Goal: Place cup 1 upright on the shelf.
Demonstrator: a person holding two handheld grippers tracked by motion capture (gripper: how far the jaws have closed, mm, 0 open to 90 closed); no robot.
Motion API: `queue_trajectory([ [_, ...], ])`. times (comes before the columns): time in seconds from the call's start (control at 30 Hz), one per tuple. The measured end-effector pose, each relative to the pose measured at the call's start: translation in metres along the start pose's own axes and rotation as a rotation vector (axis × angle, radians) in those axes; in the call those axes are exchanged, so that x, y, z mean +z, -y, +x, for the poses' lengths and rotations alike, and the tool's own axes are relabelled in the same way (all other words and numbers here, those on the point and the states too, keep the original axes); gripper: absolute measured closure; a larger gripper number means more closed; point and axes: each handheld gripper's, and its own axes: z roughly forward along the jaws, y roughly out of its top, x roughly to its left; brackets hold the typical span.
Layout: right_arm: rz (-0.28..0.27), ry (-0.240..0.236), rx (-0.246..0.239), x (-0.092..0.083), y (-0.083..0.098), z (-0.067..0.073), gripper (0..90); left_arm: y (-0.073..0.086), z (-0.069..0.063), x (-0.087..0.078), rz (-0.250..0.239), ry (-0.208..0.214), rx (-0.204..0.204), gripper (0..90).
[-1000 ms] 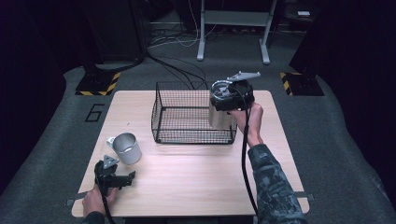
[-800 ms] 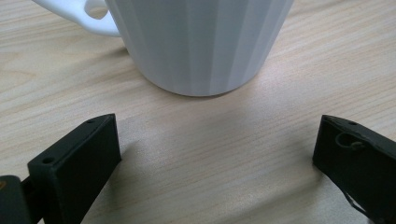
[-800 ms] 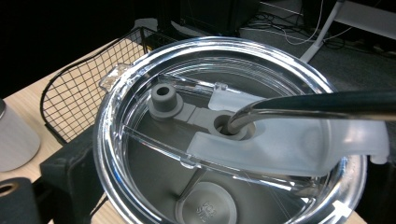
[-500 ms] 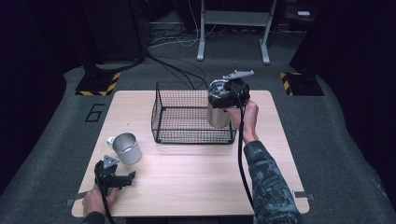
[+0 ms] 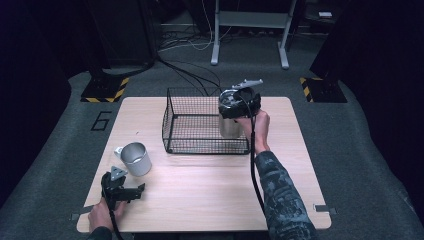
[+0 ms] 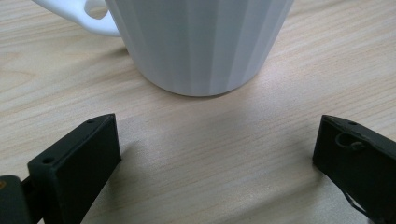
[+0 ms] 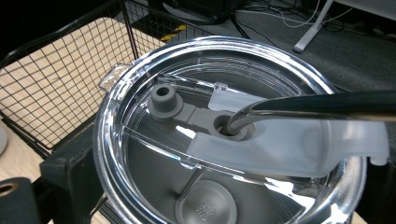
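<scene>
A steel tumbler (image 5: 230, 126) with a clear lid (image 7: 224, 140) and a metal straw (image 7: 317, 105) hangs at the right end of the black wire basket (image 5: 192, 145), inside its walls. My right gripper (image 5: 232, 106) is shut on the tumbler just below the lid, with a black jaw on either side in the right gripper view. I cannot tell whether the tumbler touches the basket floor. A pale mug (image 5: 135, 159) stands on the table at the front left, its handle to the left. My left gripper (image 5: 124, 191) lies open just in front of the mug (image 6: 201, 42), apart from it.
The wooden table (image 5: 200, 200) has bare room across its front and right. The basket holds nothing besides the tumbler. Cables and a metal stand's legs (image 5: 250, 55) lie on the dark floor beyond the table's far edge.
My right gripper has carried the tumbler a little to the left and lower, into the basket's right end. The left gripper and the mug have stayed put.
</scene>
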Motion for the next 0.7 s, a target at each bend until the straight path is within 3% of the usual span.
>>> queue_trajectory([
  [0.27,0.034,0.010,0.041,0.013,0.008,-0.001,3.2,0.000,0.000,0.000,0.001,0.002,0.000,0.5],
  [0.7,0.072,0.013,0.036,0.033,0.023,0.002,3.1,0.000,0.000,0.000,0.001,0.002,0.000,0.5],
])
